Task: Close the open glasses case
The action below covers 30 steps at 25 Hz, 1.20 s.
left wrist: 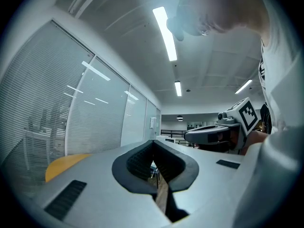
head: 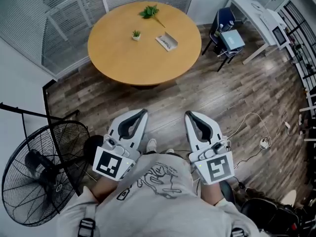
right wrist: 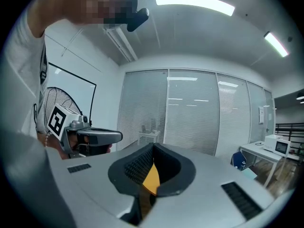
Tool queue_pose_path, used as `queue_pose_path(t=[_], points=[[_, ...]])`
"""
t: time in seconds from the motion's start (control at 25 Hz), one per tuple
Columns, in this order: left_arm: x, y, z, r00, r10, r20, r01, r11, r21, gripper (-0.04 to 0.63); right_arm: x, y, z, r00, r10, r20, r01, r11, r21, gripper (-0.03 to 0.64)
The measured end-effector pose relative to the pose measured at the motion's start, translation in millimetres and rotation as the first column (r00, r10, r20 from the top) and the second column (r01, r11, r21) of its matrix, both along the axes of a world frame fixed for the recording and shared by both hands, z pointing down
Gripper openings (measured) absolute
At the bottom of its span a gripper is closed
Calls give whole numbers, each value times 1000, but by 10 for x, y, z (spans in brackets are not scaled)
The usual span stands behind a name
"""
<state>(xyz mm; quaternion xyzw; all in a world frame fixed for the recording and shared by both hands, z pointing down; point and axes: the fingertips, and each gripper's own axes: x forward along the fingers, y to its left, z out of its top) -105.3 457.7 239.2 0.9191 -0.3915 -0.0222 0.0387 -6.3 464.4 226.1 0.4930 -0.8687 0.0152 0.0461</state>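
Open pale glasses case (head: 167,41) sits on the round wooden table (head: 118,58) — well ahead, lying diagonally, roughly midway between left gripper (head: 143,112) and right gripper (head: 188,114); both pinched closed, empty.

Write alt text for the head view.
The left hand-held gripper and right hand-held gripper, both shut and empty, are held at the person's chest. Ahead stands a round wooden table bearing the open glasses case and a small potted plant.
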Motion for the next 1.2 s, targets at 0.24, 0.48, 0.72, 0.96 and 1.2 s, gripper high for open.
queue_pose_path(t=[0.24,0.48,0.72,0.96,1.2], points=[[-151,-91,-33,1000,-8,-18,8,1000,5,20,-118,-60,51,1000,4,-26,-5,1000,-25,9],[-221,-117,-8,1000,-4,1,4,1000,9,20,-205,-105,51,1000,0,-25,-1,1000,-20,9],[-222,-210,13,1000,-13,1,13,1000,7,20,-202,-191,171,997,-28,-68,25,998,-51,8],[-143,-382,45,1000,-19,-1,19,1000,1,20,-122,-368,204,998,-31,-63,28,998,-56,9],[-24,-636,71,1000,-18,5,18,1000,-2,20,-6,-627,235,998,-33,-61,29,998,-61,9]])
